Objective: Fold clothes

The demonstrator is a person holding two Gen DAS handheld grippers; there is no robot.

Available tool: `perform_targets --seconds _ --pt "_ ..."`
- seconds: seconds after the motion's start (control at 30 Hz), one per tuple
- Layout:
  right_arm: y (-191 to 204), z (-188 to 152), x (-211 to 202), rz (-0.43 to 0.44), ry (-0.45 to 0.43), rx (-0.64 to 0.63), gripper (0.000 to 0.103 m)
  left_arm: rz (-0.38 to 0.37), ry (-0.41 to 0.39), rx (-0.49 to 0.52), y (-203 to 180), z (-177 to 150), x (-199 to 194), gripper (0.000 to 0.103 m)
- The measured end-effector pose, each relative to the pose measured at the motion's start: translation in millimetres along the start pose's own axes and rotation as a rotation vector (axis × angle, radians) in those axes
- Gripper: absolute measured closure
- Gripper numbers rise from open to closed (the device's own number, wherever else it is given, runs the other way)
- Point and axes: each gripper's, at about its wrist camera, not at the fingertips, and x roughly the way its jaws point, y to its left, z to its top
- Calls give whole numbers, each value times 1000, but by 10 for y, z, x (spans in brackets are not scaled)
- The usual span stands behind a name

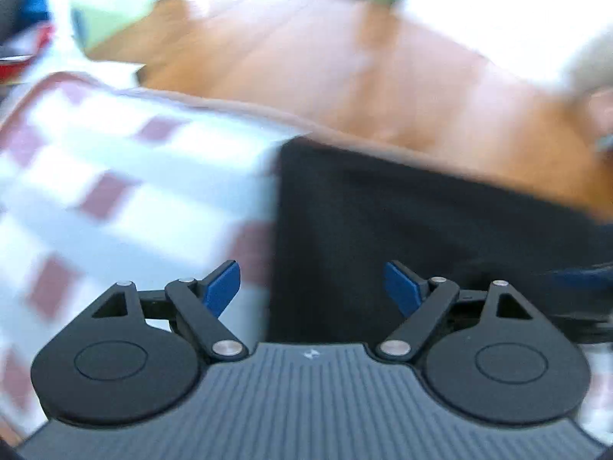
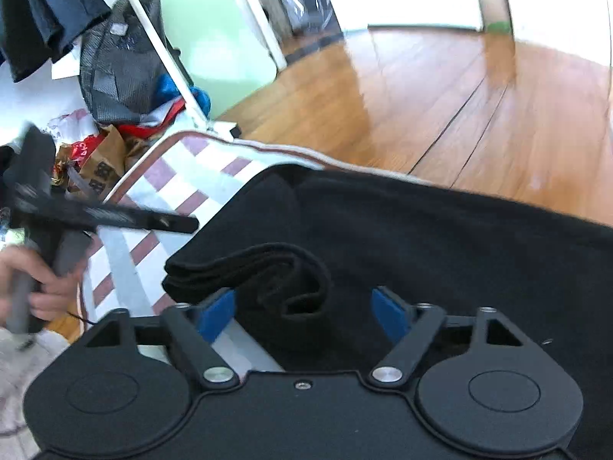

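Observation:
A black garment (image 1: 421,222) lies spread on a white cloth with dark red checks (image 1: 115,176). My left gripper (image 1: 312,287) hovers open over the garment's left edge, and nothing is between its blue pads (image 1: 224,287). In the right wrist view the garment (image 2: 459,253) shows a rolled, folded-over part (image 2: 264,272) near its left edge. My right gripper (image 2: 302,312) is open, with that fold lying between its pads (image 2: 216,312) but not pressed by them. A hand (image 2: 46,287) at the left edge holds the left gripper's handle.
Wooden floor (image 2: 440,107) lies beyond the checked cloth (image 2: 161,176). A grey mesh bag (image 2: 115,73), red and brown paper bags (image 2: 99,161) and a white frame leg (image 2: 168,61) crowd the far left corner. Dark clothes (image 2: 38,11) hang at top left.

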Motion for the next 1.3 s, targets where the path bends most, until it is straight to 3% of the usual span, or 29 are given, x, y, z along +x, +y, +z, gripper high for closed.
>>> perform_targets --seconds 0.03,0.17,0.23,0.37,0.43,0.47,0.5,0.53,0.67,0.73,0.8,0.87,0.93,1.03,1.2,1.27,1.3 --pt "-2 41 72 10 18 4 19 -13 40 -35 79 -27 96 21" --pt "-76 131 469 21 130 45 19 -278 154 -333 419 -107 322 23" --pt "-89 111 613 16 143 79 19 -310 150 -398 488 -110 313 23" --pt "-226 -15 730 63 140 285 19 -330 144 -409 407 -136 264 22" --pt "-211 -63 751 43 131 304 23 -342 149 -393 370 -132 242 22" --pt "-192 -83 730 12 116 278 53 -341 150 -380 345 -125 237 22" --pt "-171 -90 698 -7 102 251 67 -334 147 -364 312 -115 238 22" --pt "-174 -92 646 2 75 267 69 -325 138 -358 325 -123 218 22" --pt "-518 -241 298 230 -76 606 71 -334 78 -355 347 -155 67 20" --pt "-654 -399 251 222 -60 698 71 -385 93 -369 310 -162 119 20" --pt "-550 -488 281 25 8 546 71 -375 137 -403 283 -201 223 20" --pt "-434 -572 302 -156 64 388 58 -350 177 -426 252 -241 319 20" --pt "-217 -604 249 -219 29 219 55 -341 188 -410 208 -257 362 20" --pt "2 -607 222 -258 17 61 54 -351 183 -409 171 -260 398 20" --pt "119 -574 326 -239 48 -48 49 -347 173 -363 74 -282 481 20" --pt "125 -557 378 -249 54 -66 43 -361 173 -308 -9 -283 499 25" --pt "122 -561 407 -257 61 -64 42 -357 163 -281 -53 -286 494 34"
